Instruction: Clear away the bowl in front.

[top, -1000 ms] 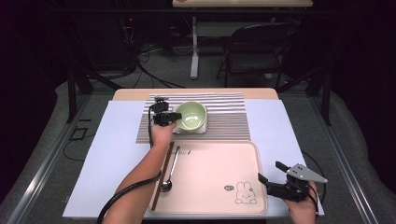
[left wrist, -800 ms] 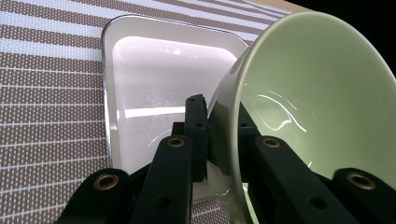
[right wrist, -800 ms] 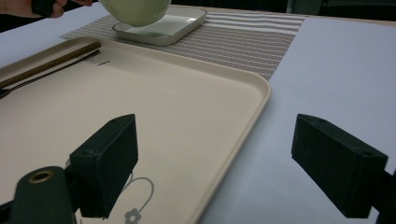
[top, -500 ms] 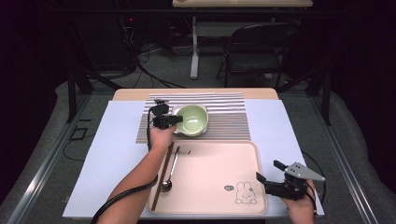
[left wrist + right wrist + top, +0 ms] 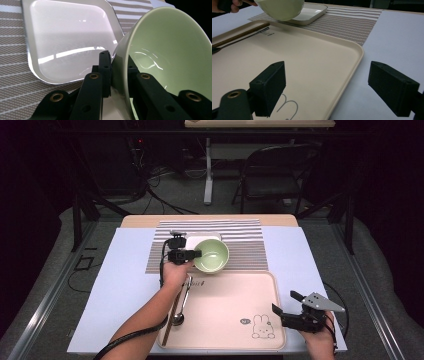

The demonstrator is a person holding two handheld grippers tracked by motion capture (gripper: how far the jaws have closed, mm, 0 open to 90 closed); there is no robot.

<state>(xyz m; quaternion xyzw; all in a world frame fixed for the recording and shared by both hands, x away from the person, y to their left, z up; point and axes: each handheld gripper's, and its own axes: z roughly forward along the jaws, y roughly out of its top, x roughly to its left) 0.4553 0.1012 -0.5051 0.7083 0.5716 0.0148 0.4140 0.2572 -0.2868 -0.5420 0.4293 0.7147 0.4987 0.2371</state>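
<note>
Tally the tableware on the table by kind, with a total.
Bowl: 1
Plate: 1
Tray: 1
Spoon: 1
Chopsticks: 1 pair
Placemat: 1
Total: 6

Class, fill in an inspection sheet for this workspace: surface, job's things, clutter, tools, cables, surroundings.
Surface: white sheet on the table, striped mat at its far side.
Job's things: green bowl lifted, tilted above white dish; beige tray carries spoon and chopsticks.
Clutter: nothing seen.
Tools: left tool clamps the bowl's rim; right tool open, empty, beside the tray.
Cables: one trails along the left forearm.
Surroundings: chair, dark room.
</note>
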